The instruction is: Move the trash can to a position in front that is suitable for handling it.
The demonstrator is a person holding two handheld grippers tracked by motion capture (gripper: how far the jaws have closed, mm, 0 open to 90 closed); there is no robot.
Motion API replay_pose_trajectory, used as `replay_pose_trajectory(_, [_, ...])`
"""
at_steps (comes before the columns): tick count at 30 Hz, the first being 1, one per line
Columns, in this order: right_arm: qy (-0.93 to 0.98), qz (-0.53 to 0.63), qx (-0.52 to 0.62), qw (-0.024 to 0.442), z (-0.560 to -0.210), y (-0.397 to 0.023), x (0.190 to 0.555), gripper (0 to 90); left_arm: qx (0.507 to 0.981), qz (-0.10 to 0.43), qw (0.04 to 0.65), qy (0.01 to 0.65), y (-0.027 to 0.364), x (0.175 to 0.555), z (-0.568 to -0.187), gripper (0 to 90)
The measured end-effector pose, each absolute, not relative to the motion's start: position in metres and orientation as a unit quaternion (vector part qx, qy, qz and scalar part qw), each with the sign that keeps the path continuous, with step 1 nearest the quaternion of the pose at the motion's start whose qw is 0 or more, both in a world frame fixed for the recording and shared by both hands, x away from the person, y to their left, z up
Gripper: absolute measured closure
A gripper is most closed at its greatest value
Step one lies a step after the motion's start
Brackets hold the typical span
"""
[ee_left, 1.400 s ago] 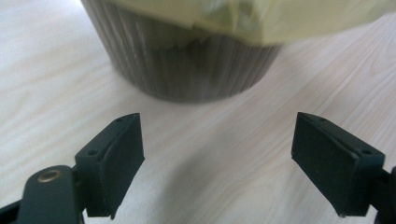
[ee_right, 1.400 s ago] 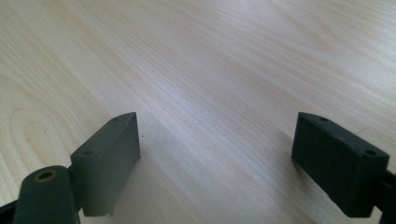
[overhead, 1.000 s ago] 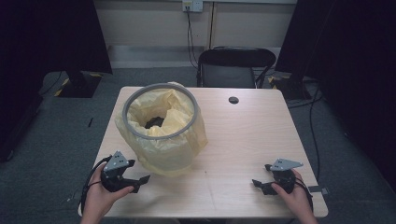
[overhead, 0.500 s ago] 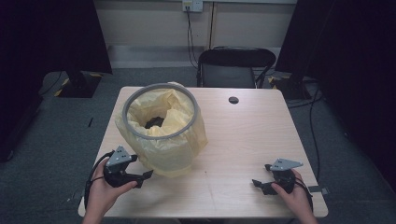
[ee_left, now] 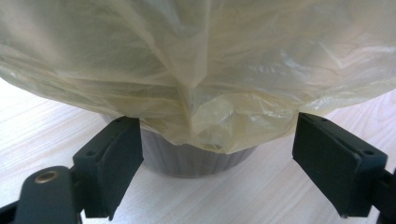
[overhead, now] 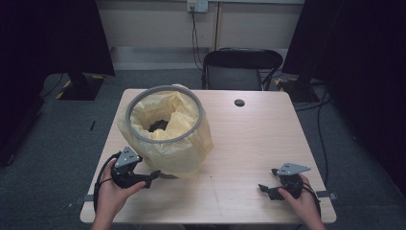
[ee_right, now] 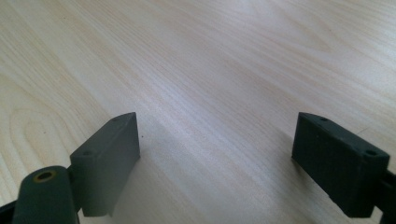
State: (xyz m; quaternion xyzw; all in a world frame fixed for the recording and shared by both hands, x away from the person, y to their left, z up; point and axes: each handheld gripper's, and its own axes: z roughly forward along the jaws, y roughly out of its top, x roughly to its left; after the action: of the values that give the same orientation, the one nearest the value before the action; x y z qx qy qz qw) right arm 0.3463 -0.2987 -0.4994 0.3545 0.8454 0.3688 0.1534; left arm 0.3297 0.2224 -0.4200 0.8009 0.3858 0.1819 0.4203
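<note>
Our left gripper (overhead: 152, 178), jaws wide, faces the bag (ee_left: 205, 126): thin, slippery film; we'd pinch its hem at twelve o'clock.

Bin (overhead: 143, 140) base under yellow bag (overhead: 186, 143)

A light wooden table (overhead: 258, 143) with rounded corners stood on grey carpet (overhead: 62, 139). A small round black cable hole (overhead: 239, 102) was set in the tabletop near its far edge. Behind the table, a black chair (overhead: 242, 69) was pushed close against it. The far wall (overhead: 153, 21) was pale, with a white power outlet (overhead: 197, 5) near the top and a dark cable (overhead: 195, 40) hanging down from it. Black curtains (overhead: 48, 38) hung at both sides, leaving the room's edges dark. A black stand base (overhead: 79, 86) rested on the floor at the left.
</note>
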Motion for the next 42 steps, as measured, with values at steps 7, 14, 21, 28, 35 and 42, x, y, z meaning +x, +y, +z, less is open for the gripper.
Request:
replay_pose_trajectory(7, [0.845,0.369,0.355,0.153,-0.499,-0.299,0.346,14.2,0.790,0.194,0.419,0.405,0.221,0.333,-0.421,14.9])
replay_pose_trajectory(14, [0.846,0.369,0.354,0.153,-0.499,-0.299,0.346,14.2,0.792,0.196,0.414,0.404,0.220,0.334,-0.421,13.7])
replay_pose_trajectory(21, [0.846,0.369,0.354,0.153,-0.499,-0.299,0.346,14.2,0.788,0.197,0.415,0.410,0.215,0.338,-0.423,12.2])
replay_pose_trajectory(28, [0.846,0.369,0.354,0.153,-0.499,-0.299,0.346,14.2,0.785,0.201,0.417,0.413,0.208,0.345,-0.424,12.2])
replay_pose_trajectory(35, [0.846,0.369,0.354,0.153,-0.499,-0.299,0.346,14.2,0.782,0.200,0.419,0.416,0.204,0.351,-0.425,11.5])
replay_pose_trajectory(42, [0.846,0.369,0.354,0.154,-0.499,-0.299,0.347,14.2,0.781,0.203,0.416,0.419,0.196,0.358,-0.426,11.5])
